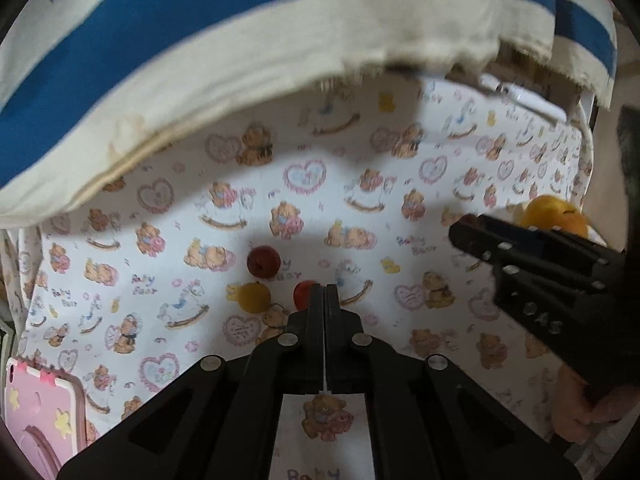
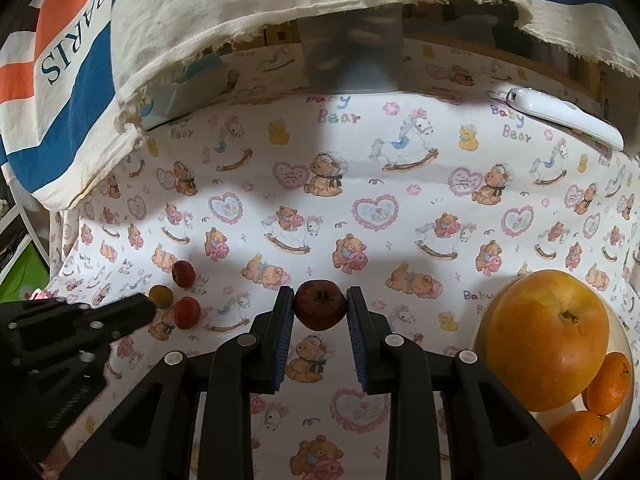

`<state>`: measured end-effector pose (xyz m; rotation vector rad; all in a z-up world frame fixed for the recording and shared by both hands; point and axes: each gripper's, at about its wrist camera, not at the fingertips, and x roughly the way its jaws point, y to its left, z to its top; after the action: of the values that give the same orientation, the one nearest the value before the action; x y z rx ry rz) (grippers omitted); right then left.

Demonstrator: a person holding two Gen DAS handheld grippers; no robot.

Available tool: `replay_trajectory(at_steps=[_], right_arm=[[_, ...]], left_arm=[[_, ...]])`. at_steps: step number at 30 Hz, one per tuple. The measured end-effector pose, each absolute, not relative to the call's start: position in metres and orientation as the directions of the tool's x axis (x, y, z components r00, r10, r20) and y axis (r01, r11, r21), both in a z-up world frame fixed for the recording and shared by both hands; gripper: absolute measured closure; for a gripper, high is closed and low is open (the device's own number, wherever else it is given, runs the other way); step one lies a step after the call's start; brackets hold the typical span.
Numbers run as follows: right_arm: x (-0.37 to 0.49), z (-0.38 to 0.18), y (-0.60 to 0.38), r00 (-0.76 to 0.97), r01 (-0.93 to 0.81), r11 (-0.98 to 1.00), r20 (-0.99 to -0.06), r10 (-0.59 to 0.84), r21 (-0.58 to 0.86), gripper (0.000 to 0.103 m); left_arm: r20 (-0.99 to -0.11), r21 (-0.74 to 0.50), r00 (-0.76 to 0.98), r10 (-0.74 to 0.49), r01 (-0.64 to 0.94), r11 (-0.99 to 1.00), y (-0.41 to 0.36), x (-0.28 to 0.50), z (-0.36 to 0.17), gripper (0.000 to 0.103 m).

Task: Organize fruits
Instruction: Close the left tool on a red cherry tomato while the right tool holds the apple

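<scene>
left gripper [image 1: 322, 292] fingers closed, empty | right gripper [image 2: 320, 306] fingers clamp dark red fruit [image 2: 320, 305] | only right view: bowl [image 2: 624, 360] of oranges

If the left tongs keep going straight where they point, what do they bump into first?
Probably the small red fruit peeking out just left of the shut left tongs. A yellow fruit and a darker red one lie further left. Depth is hard to judge, so they might meet the teddy-bear cloth instead.

Desk cover: a bear-and-heart printed cloth [image 2: 320, 184] spreads before me.
Overhead: a cream, blue and orange "PARIS" fabric [image 2: 68, 60] hangs above.
Light: bright patch centre, shadows around.
Far edge: white remote-like device [image 2: 564, 116].
</scene>
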<state>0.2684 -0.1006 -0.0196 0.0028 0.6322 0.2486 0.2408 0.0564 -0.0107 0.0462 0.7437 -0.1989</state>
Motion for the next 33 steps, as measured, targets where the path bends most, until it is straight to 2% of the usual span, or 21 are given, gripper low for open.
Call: replay_trajectory(at_steps=[7,16,17,18,19,20,21,26,28,29,31,33], right_arm=[[0.268,-0.019,-0.101,0.782,-0.227,0.97,-0.579,0.233,0.083,0.075],[0.267,-0.019,-0.101,0.785,-0.23,0.97,-0.574,0.234,0.081,0.075],[0.267,-0.019,-0.1,0.785,-0.23,0.97,-0.573,0.235,0.082,0.075],[0.267,-0.018,-0.101,0.785,-0.231,0.969,-0.572,0.236,0.083,0.075],[0.266,-0.018,-0.101,0.786,-0.23,0.97,-0.571,0.236,0.084,0.075],[0.266,-0.018,-0.101,0.787,-0.23,0.97,-0.57,0.236,0.085,0.075],[0.266,-0.018,-0.101,0.787,-0.229,0.97,-0.569,0.237,0.086,0.075],[0.265,-0.016,-0.102,0.796,-0.221,0.971,-0.559,0.232,0.088,0.075],[0.264,-0.015,-0.102,0.798,-0.22,0.971,-0.556,0.232,0.09,0.075],[0.265,-0.015,-0.102,0.798,-0.221,0.971,-0.556,0.233,0.09,0.075],[0.264,-0.015,-0.102,0.796,-0.222,0.971,-0.558,0.233,0.089,0.075],[0.264,-0.015,-0.102,0.796,-0.222,0.971,-0.558,0.234,0.09,0.075]], left_arm=[[-0.626,-0.044,0.76,-0.174,0.189,0.981,0.062,0.226,0.01,0.103],[-0.632,-0.074,0.751,-0.19,0.186,0.98,0.075,0.229,0.015,0.103],[-0.633,-0.069,0.752,-0.185,0.184,0.981,0.074,0.229,0.013,0.097],[-0.633,-0.061,0.753,-0.182,0.185,0.981,0.073,0.231,0.011,0.08],[-0.629,-0.051,0.755,-0.182,0.194,0.98,0.071,0.233,0.008,0.07],[-0.625,-0.036,0.762,-0.17,0.189,0.981,0.069,0.233,0.006,0.054],[-0.624,-0.014,0.768,-0.147,0.177,0.984,0.066,0.236,0.003,0.05],[-0.668,0.026,0.732,-0.136,0.206,0.978,0.051,0.253,-0.018,0.051],[-0.691,0.002,0.707,-0.149,0.209,0.978,0.049,0.263,-0.025,0.069],[-0.705,-0.017,0.692,-0.158,0.206,0.978,0.049,0.267,-0.028,0.082],[-0.726,-0.039,0.667,-0.165,0.199,0.979,0.05,0.272,-0.034,0.085],[-0.73,-0.008,0.671,-0.13,0.181,0.983,0.05,0.273,-0.038,0.085]])
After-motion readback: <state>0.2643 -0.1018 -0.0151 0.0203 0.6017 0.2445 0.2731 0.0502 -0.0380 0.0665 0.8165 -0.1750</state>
